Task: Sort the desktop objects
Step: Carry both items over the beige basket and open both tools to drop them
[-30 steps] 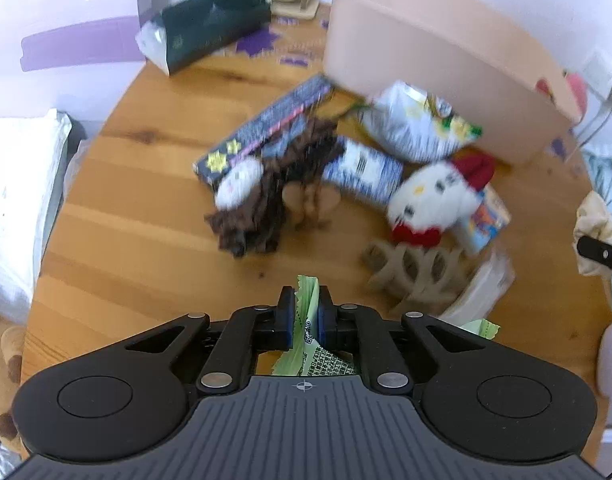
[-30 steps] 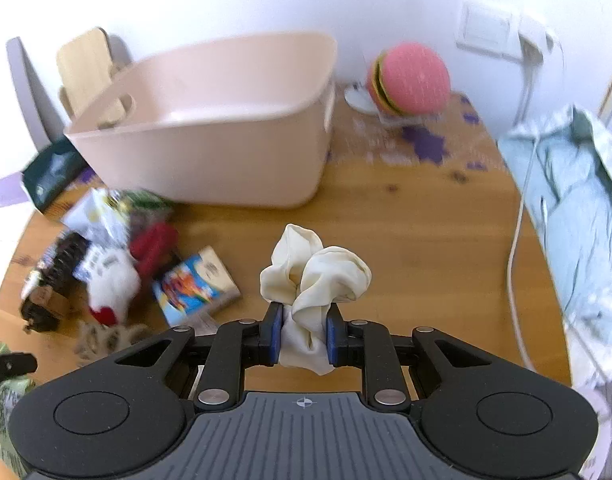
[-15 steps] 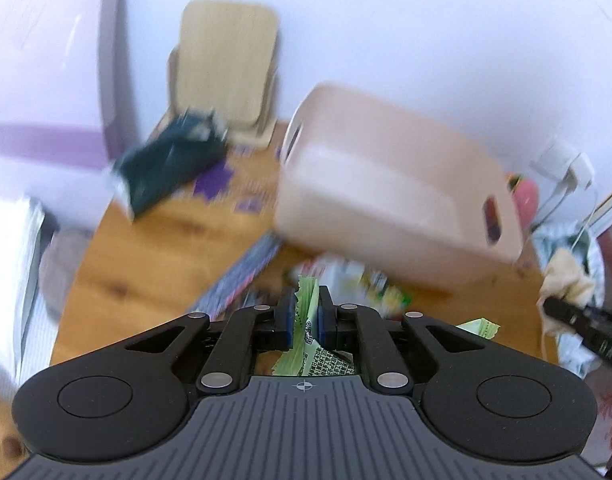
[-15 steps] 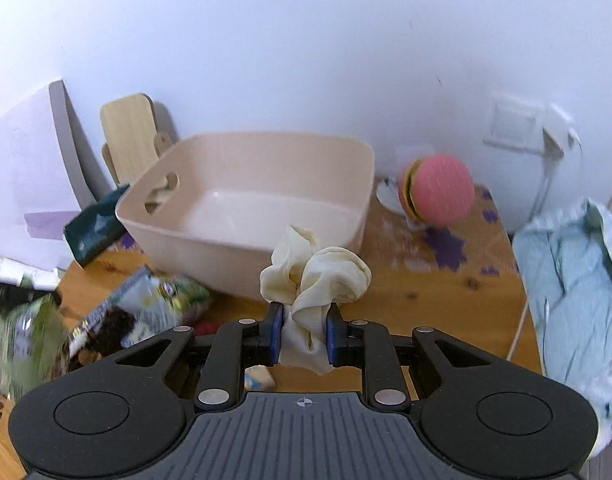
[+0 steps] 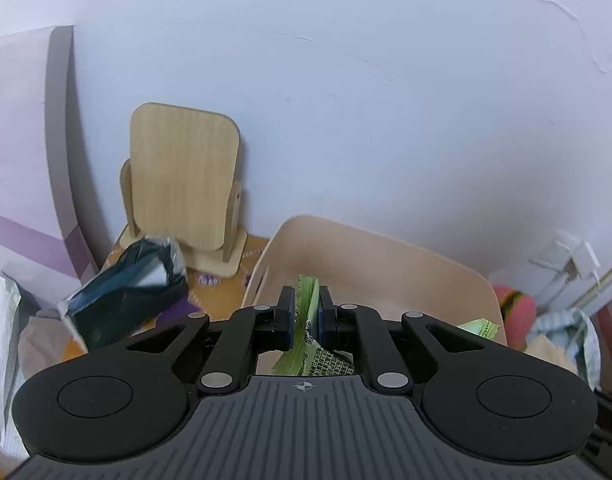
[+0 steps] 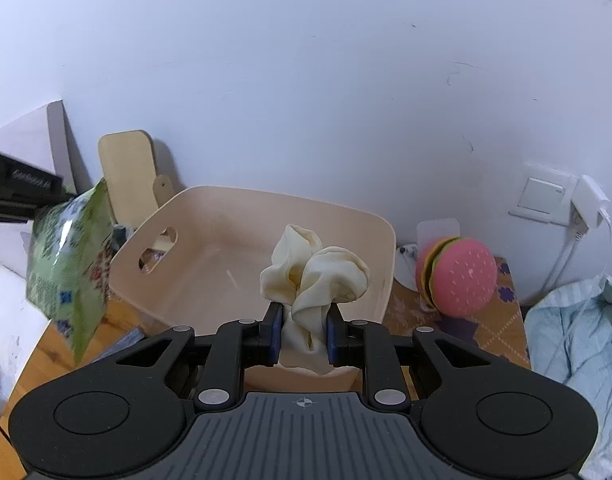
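Left gripper (image 5: 306, 312): jaws clamped on a green snack packet (image 5: 308, 332), held upright at lower centre, its top edge poking above the jaws.
Right gripper (image 6: 304, 330): jaws pinching a bunched cream cloth (image 6: 312, 276), folds spilling above the jaws at centre frame.
Bin (image 6: 234, 240): pink tub against the wall, mid-frame in both views; its visible interior looks bare.
Why held so: both loads sit raised in front of the bin's near rim, seemingly poised for dropping in.
Packet from the right view: hanging at left (image 6: 70, 256), blurred.
Bystanders: burger toy (image 6: 460, 276) at right; wooden stand (image 5: 184, 184) upper left.
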The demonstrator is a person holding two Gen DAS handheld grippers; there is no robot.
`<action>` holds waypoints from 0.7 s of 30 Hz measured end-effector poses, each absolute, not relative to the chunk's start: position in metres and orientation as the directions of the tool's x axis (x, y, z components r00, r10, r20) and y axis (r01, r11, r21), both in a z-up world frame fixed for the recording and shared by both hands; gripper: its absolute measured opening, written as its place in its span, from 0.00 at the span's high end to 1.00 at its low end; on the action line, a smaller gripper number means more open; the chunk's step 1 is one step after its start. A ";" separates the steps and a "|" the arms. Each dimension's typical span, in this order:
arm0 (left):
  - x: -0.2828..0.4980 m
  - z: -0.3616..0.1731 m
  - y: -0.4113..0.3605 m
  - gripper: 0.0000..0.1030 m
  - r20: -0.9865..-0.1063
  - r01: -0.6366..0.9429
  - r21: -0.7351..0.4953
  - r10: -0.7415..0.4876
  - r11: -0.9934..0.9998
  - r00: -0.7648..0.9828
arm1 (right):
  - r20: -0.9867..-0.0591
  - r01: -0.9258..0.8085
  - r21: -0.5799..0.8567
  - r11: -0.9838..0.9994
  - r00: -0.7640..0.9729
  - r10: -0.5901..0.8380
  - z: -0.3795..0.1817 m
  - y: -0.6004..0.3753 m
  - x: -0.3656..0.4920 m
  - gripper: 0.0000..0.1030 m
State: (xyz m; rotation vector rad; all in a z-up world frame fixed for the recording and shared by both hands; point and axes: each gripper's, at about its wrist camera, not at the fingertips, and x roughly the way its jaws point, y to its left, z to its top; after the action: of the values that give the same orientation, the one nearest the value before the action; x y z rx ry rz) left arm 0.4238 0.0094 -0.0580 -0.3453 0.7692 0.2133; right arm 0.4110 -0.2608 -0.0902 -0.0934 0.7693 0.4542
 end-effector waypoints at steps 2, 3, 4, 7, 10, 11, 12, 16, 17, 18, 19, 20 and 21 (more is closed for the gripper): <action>0.440 -0.062 0.010 0.90 -0.717 -0.324 -0.232 0.064 0.917 0.694 | -0.694 -0.426 0.079 0.901 0.626 0.356 -0.094 -0.256 0.420 0.80; 0.447 -0.064 0.011 0.90 -0.720 -0.330 -0.235 0.064 0.914 0.691 | -0.696 -0.422 0.080 0.903 0.625 0.354 -0.096 -0.255 0.425 0.80; 0.455 -0.066 0.011 0.90 -0.723 -0.336 -0.237 0.065 0.912 0.688 | -0.698 -0.419 0.081 0.904 0.624 0.351 -0.098 -0.253 0.430 0.80; 0.475 -0.073 0.010 0.90 -0.729 -0.352 -0.249 0.064 0.902 0.681 | -0.703 -0.405 0.088 0.910 0.622 0.345 -0.102 -0.248 0.444 0.80; 0.491 -0.084 0.010 0.90 -0.741 -0.373 -0.261 0.063 0.890 0.668 | -0.712 -0.391 0.105 0.915 0.613 0.344 -0.109 -0.244 0.458 0.80; 0.496 -0.088 0.009 0.90 -0.749 -0.381 -0.263 0.061 0.886 0.660 | -0.717 -0.387 0.111 0.915 0.607 0.344 -0.112 -0.243 0.462 0.80; 0.500 -0.093 0.010 0.90 -0.757 -0.389 -0.265 0.059 0.882 0.651 | -0.724 -0.384 0.117 0.916 0.598 0.343 -0.116 -0.241 0.466 0.80; 0.511 -0.114 0.005 0.90 -0.792 -0.398 -0.238 0.060 0.886 0.608 | -0.752 -0.386 0.118 0.915 0.567 0.336 -0.131 -0.231 0.475 0.80; 0.512 -0.118 0.003 0.90 -0.798 -0.396 -0.232 0.059 0.888 0.600 | -0.759 -0.389 0.113 0.914 0.559 0.332 -0.135 -0.229 0.476 0.80; 0.513 -0.123 0.002 0.90 -0.803 -0.392 -0.231 0.053 0.890 0.594 | -0.768 -0.391 0.108 0.914 0.551 0.326 -0.139 -0.227 0.477 0.80; 0.514 -0.127 0.001 0.89 -0.807 -0.383 -0.238 0.038 0.893 0.590 | -0.777 -0.392 0.103 0.914 0.542 0.320 -0.143 -0.225 0.478 0.80; 0.514 -0.130 0.002 0.87 -0.810 -0.372 -0.250 0.017 0.894 0.586 | -0.787 -0.393 0.099 0.914 0.531 0.313 -0.147 -0.223 0.479 0.79; 0.515 -0.134 0.003 0.85 -0.813 -0.366 -0.263 -0.001 0.893 0.583 | -0.795 -0.392 0.095 0.915 0.523 0.307 -0.151 -0.222 0.480 0.73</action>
State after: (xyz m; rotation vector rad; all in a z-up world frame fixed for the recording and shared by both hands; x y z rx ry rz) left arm 0.5151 0.0027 -0.1338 -0.4316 0.9311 0.2209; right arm 0.4799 -0.2216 -0.1506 -0.1001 0.9308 0.4195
